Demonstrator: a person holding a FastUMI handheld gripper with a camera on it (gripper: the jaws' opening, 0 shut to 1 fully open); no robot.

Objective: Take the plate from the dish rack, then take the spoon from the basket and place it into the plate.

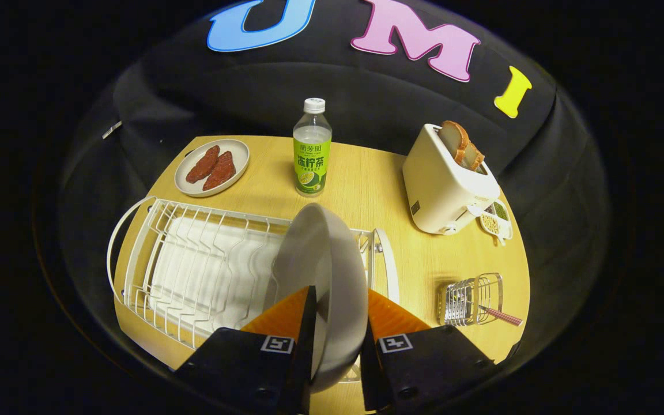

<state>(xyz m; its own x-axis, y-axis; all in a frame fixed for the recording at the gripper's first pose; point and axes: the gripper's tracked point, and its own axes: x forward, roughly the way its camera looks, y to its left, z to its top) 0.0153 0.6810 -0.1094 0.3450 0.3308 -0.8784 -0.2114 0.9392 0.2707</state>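
Your gripper (pixel 336 314) has its fingers pinching the plate (pixel 323 276) by the near rim, one finger on each face. You hold it on edge, upright, its flat running from 6 to 12 o'clock, over the right end of the dish rack (pixel 193 265). Next target, I judge: the spoon (pixel 502 315), in the basket (pixel 473 298) at your 2 o'clock, handle pointing toward 4 o'clock.

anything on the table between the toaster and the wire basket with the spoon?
Gripper view: bare tabletop between toaster and basket. Small dish sits beside the toaster. Gripper is shut on the plate.
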